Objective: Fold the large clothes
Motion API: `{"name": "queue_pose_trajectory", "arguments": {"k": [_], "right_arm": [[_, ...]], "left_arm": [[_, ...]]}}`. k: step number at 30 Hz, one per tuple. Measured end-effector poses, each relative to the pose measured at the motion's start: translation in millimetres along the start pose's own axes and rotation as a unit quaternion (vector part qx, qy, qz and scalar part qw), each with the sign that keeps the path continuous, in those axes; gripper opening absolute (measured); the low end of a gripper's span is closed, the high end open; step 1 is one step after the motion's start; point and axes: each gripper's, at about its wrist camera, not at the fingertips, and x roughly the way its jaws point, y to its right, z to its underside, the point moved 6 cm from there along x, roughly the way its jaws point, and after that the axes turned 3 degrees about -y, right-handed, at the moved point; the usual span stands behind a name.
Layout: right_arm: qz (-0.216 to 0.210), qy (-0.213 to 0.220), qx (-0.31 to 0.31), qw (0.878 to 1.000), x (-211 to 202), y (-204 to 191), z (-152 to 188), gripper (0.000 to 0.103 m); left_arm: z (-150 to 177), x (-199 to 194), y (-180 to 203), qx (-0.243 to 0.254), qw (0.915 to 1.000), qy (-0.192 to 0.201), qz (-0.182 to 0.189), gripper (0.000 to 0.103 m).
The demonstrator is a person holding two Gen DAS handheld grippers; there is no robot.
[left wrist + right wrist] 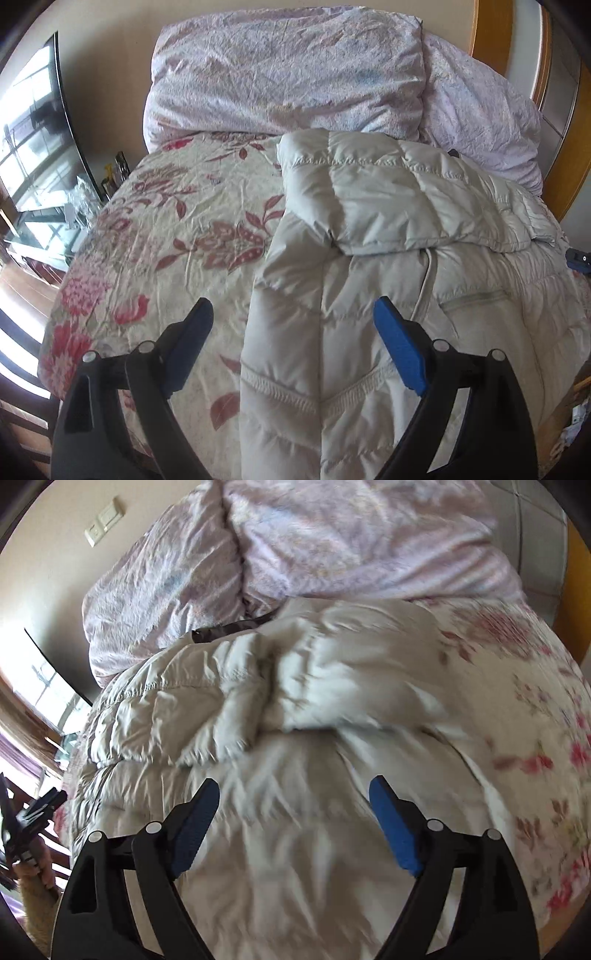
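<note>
Bedroom walls in a pale cream tone frame one bed (155,229) covered by a floral sheet with red and pink blooms. On it lies one large cream quilted puffer jacket (369,229), spread over the bed's right part as the left wrist view shows it, with one sleeve or upper section folded across its body and a ribbed hem stitched along the near edge. Behind the jacket, against the wall, one bulky pale lilac duvet (288,74) is heaped in two mounds. One dark flat screen (40,140) stands off the bed's left side, reflecting window light. One white wall switch plate (105,520) shows in the right wrist view. Two grippers are present. The left gripper (293,314) hangs over the jacket's left edge with its blue-padded jaws wide apart, nothing between the pads but open air above cloth and sheet. The right gripper (293,794) hovers over the jacket's middle, its jaws likewise spread wide and pressing on nothing; that view is blurred. At the far left of the right wrist view the other gripper appears small, gripped by one hand (33,871).
</note>
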Motion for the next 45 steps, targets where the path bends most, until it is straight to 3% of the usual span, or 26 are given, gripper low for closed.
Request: {"name": "queue_pose_trajectory", "arguments": {"k": [6,13,18,20,25,31,32,37,43,45], "right_arm": [[-0.023,-0.044,0.091,0.995,-33,71,41,0.086],[-0.051,-0.078,0.128,0.987,-38,97,79,0.085],[-0.01,-0.026,0.157,0.987,-62,120,84,0.085],[-0.007,-0.028,0.17,0.985,-63,130,88,0.085],[-0.055,-0.073,0.178,0.98,-45,134,109,0.085],[-0.115,-0.073,0.185,0.973,-47,136,122,0.084],[-0.113,-0.071,0.194,0.972,-49,140,124,0.079],[-0.096,-0.061,0.193,0.974,-56,145,129,0.079],[-0.126,-0.088,0.171,0.973,-48,130,134,0.079],[-0.142,-0.086,0.175,0.97,-48,128,133,0.074]], "left_arm": [[39,1,-18,-0.045,0.9951,-0.048,0.073,0.088],[74,5,-21,-0.081,0.985,-0.082,0.129,0.086],[90,3,-20,-0.095,0.9806,-0.089,0.146,0.08],[96,-1,-20,-0.095,0.9807,-0.086,0.147,0.079],[106,-9,-21,-0.108,0.9777,-0.08,0.161,0.072],[125,-23,-27,-0.122,0.9721,-0.08,0.183,0.065],[129,-23,-28,-0.127,0.9703,-0.088,0.186,0.064],[144,-13,-33,-0.169,0.9543,-0.11,0.22,0.061],[141,-9,-25,-0.158,0.9559,-0.112,0.221,0.054],[141,-10,-25,-0.158,0.9556,-0.112,0.222,0.05]]}}
